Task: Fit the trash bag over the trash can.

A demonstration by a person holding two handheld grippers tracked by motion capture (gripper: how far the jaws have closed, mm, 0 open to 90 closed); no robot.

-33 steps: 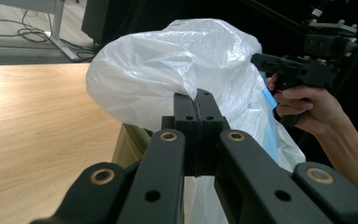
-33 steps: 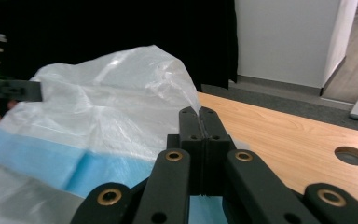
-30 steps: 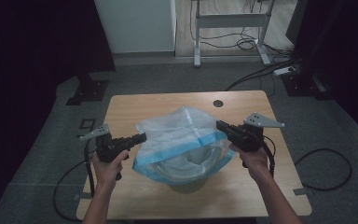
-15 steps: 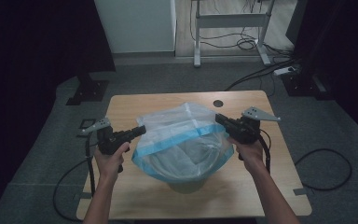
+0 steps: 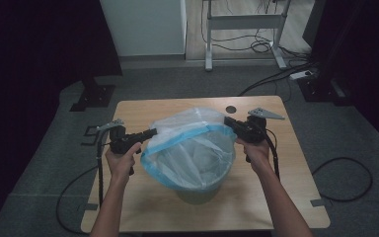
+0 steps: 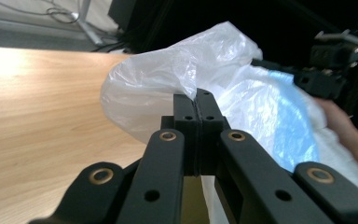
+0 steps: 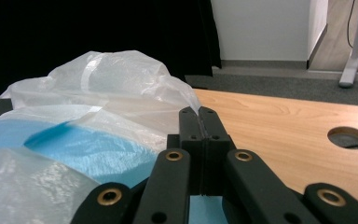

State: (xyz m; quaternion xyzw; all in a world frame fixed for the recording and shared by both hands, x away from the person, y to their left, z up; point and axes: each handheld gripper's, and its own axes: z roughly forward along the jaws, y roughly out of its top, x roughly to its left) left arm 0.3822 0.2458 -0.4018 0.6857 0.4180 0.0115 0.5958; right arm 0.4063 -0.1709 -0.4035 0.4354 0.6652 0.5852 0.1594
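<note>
- Left gripper: pinching the near-left edge of the plastic bag, jaws pressed together with a fold of thin film caught between the pads; the same closed grip appearing in the left gripper view, film rising straight out of the fingertips.
- Right gripper: clamping the opposite edge of the bag, jaws likewise meeting on the film, as in the right gripper view.
- Bag: hanging stretched between the two grippers, blue rim band spread into a wide mouth, body billowing white and translucent.
- Bin: standing on the near middle of the wooden table, directly beneath the opened bag, lower wall showing below the film.
- Step in hand, by judgement: lining the bin, with the mouth being held open above and around the rim.
- Next move, by judgement: calling for lowering both edges evenly and drawing the blue band down over the outside of the rim, keeping tension equal to avoid tearing or slipping the film.
</note>
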